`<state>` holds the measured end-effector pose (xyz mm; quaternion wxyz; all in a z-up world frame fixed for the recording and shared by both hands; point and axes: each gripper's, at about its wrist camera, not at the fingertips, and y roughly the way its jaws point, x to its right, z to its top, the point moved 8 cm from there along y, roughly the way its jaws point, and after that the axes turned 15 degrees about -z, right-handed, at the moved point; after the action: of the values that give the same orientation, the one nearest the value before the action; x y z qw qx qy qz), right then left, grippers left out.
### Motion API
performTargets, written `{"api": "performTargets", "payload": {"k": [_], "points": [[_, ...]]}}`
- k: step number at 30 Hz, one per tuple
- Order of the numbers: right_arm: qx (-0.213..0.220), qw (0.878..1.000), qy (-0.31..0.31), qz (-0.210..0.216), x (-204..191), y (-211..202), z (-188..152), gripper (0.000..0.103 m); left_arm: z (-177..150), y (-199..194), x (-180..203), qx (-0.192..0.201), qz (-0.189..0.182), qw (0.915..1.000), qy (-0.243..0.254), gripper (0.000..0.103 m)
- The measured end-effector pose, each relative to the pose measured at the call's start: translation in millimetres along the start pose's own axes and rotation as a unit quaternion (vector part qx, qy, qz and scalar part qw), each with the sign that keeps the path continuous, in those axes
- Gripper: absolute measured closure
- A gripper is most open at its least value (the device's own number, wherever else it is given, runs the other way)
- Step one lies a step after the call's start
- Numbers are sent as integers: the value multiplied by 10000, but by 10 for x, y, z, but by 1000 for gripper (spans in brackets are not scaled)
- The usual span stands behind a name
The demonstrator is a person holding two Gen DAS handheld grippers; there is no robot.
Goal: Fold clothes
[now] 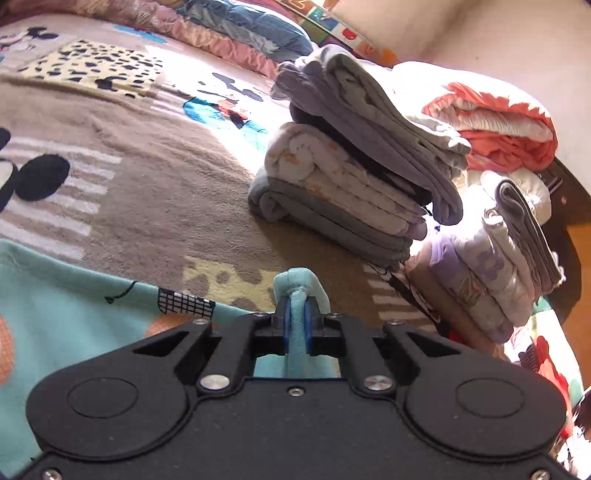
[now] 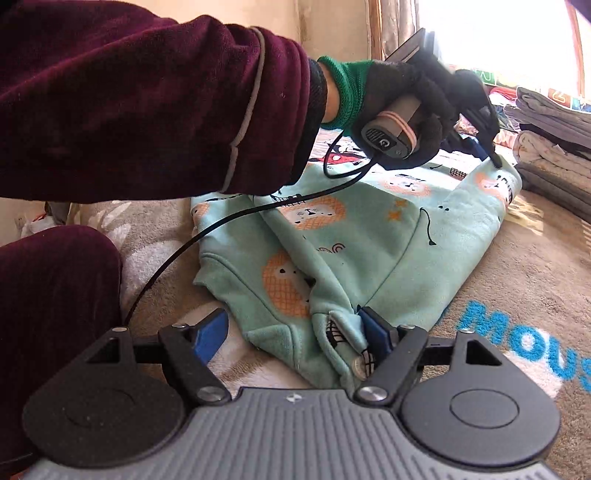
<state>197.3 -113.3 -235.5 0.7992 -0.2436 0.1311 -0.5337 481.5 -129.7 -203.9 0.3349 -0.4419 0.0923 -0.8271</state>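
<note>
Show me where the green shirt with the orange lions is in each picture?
Left wrist view: the green shirt fills the lower left, a fold pinched in the left gripper.
Right wrist view: it lies spread across the middle, ahead of the open right gripper.
Shared landmark: the stack of folded clothes.

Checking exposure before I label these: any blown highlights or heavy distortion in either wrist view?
Left wrist view: sunlight blows out the blanket patch behind the folded stack and the whitish cloth under the coral garment; fisheye bends the edges. Right wrist view: the window is clipped white, the dark sleeve is underexposed, and the mint garment is evenly lit and sharp.
</note>
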Motion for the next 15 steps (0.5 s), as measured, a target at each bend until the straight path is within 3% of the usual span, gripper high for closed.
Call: {"api": "performTargets", "payload": {"k": [2, 5, 10, 15], "points": [[-7, 10000, 65, 40, 16, -4, -1, 26, -88, 31, -188, -29, 91, 9993, -359, 98], [-8, 10000, 61, 15, 9, -4, -2, 26, -89, 82, -169, -73, 166, 9993, -326, 98], [-9, 10000, 73, -10, 5, -11, 3, 26, -48, 163, -42, -430, 468, 9975, 317, 91], [4, 10000, 92, -35, -14, -8, 0, 26, 55, -240, 363, -43, 767, 9860, 1478, 87]]}}
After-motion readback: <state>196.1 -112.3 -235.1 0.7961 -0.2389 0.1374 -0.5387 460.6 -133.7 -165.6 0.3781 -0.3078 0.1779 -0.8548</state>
